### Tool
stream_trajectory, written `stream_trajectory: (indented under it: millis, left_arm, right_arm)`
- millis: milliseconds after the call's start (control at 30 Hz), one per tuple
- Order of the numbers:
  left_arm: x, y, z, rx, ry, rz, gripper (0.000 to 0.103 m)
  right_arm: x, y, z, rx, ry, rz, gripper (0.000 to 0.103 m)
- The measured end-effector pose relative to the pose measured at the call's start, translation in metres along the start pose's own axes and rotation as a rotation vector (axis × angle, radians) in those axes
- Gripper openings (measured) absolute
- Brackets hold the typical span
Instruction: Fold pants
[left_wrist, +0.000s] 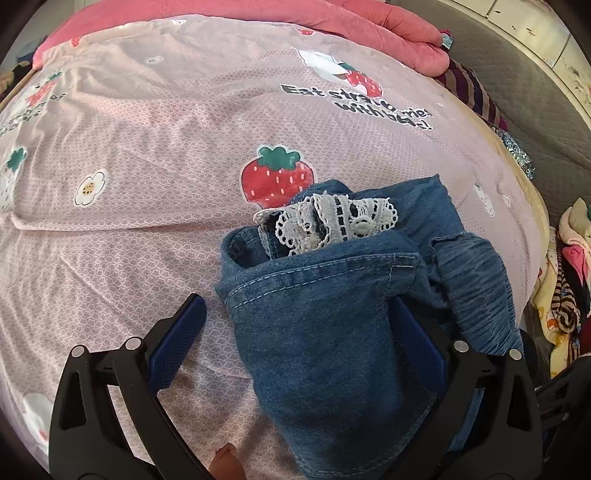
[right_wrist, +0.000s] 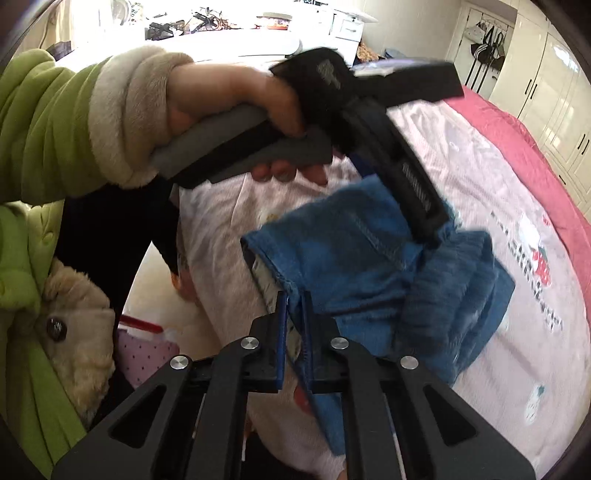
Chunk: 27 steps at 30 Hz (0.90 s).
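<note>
The small blue denim pants with white lace trim lie bunched on the pink strawberry-print bedsheet, folding barely begun. The right gripper pinches their edge; the left gripper stands wide open around them, gripping nothing.

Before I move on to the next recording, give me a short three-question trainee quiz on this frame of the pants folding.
1. True or false: the right gripper is shut on the hem edge of the denim pants.
2. Multiple choice: the left gripper is A) open, fingers either side of a denim fold; B) shut on the white lace trim; C) out of view.
3. Short answer: which printed fruit on the pink bedsheet lies just beyond the pants in the left wrist view?

Key: 1 true; 2 A; 3 a strawberry.
</note>
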<state>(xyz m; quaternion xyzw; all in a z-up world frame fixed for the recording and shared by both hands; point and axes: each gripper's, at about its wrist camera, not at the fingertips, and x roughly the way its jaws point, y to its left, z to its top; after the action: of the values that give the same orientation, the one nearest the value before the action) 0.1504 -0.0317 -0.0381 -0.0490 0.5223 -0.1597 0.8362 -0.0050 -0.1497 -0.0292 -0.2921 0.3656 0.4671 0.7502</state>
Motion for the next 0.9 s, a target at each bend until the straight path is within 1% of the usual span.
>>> stream_trajectory:
  millis: [67, 167, 233, 300, 400, 500, 533, 600, 667, 700, 800, 833, 867, 900]
  left_arm:
    - [0.001, 0.000, 0.000, 0.001, 0.000, 0.003, 0.095]
    - [0.001, -0.001, -0.001, 0.003, 0.000, 0.005, 0.095]
    - [0.000, -0.002, -0.001, 0.005, 0.001, 0.006, 0.095]
    - [0.000, -0.002, -0.001, 0.004, 0.001, 0.006, 0.095]
    - [0.000, -0.002, -0.002, -0.001, -0.005, 0.003, 0.095]
    - [-0.003, -0.002, -0.003, -0.006, -0.010, 0.002, 0.095]
    - [-0.004, -0.002, -0.003, -0.005, -0.011, 0.003, 0.095]
    - [-0.005, -0.003, -0.004, -0.002, -0.014, 0.003, 0.095]
    - [-0.006, -0.004, -0.004, -0.002, -0.014, 0.004, 0.095]
    - [-0.007, -0.005, -0.004, -0.002, -0.015, 0.004, 0.094]
    - [-0.008, -0.005, -0.005, -0.001, -0.019, 0.003, 0.094]
    - [-0.009, -0.005, -0.005, -0.003, -0.020, 0.000, 0.094]
    - [-0.009, -0.006, -0.005, -0.003, -0.020, 0.000, 0.094]
    - [-0.010, -0.007, -0.005, -0.003, -0.024, -0.003, 0.094]
  right_arm:
    - [0.007, -0.003, -0.004, 0.030, 0.001, 0.010, 0.007]
    - [0.012, -0.001, -0.007, 0.030, 0.000, 0.001, 0.007]
    - [0.014, -0.005, -0.009, 0.075, -0.006, 0.017, 0.007]
    - [0.012, -0.013, -0.012, 0.147, -0.019, 0.051, 0.009]
    - [0.004, -0.023, -0.014, 0.228, -0.033, 0.088, 0.010]
    - [-0.006, -0.026, -0.013, 0.265, -0.056, 0.092, 0.011]
    - [-0.009, -0.027, -0.012, 0.277, -0.060, 0.096, 0.013]
    - [-0.015, -0.028, -0.011, 0.303, -0.075, 0.120, 0.027]
    - [-0.022, -0.031, -0.008, 0.335, -0.095, 0.150, 0.034]
    - [-0.027, -0.031, -0.005, 0.351, -0.109, 0.155, 0.035]
    - [-0.042, -0.037, 0.002, 0.381, -0.164, 0.134, 0.035]
    - [-0.044, -0.040, 0.004, 0.396, -0.181, 0.104, 0.035]
    - [-0.044, -0.042, 0.006, 0.404, -0.177, 0.079, 0.035]
    - [-0.038, -0.045, 0.007, 0.421, -0.148, 0.059, 0.035]
